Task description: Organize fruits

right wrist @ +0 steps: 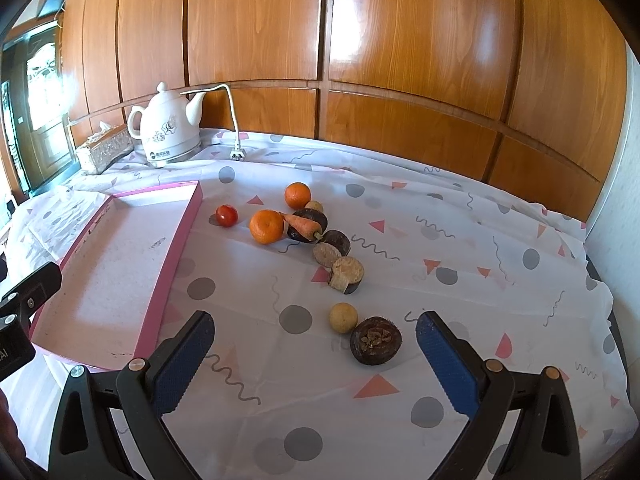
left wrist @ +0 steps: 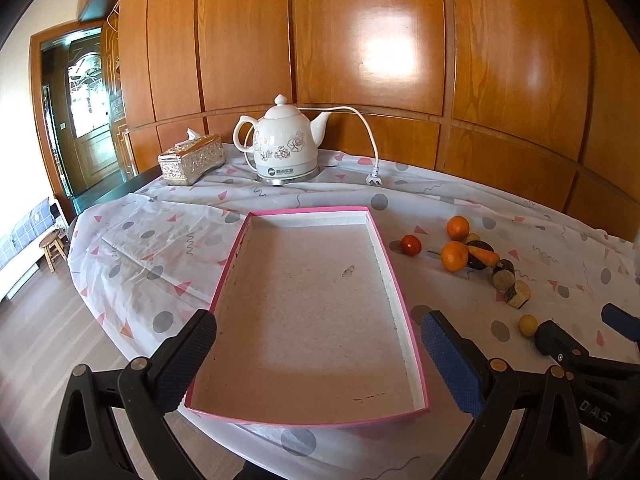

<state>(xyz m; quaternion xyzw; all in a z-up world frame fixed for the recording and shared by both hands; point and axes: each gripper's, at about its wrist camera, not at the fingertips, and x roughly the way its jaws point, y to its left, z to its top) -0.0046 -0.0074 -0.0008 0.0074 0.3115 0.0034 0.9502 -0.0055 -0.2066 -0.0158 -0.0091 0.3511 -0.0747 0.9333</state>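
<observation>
Both tongs hang spread and empty, so sorting seems not yet begun. The left gripper (left wrist: pixel 316 356) hovers over the bare pink tray (left wrist: pixel 240 240). The right gripper (right wrist: pixel 314 354) faces the scattered fruits (right wrist: pixel 266 226), right of the tray; nearest, a dark halved fruit (right wrist: pixel 375 340) probably wants grasping first.

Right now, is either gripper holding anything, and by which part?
Nothing is held. Left gripper is open over the pink tray; right gripper is open near the fruit.
</observation>
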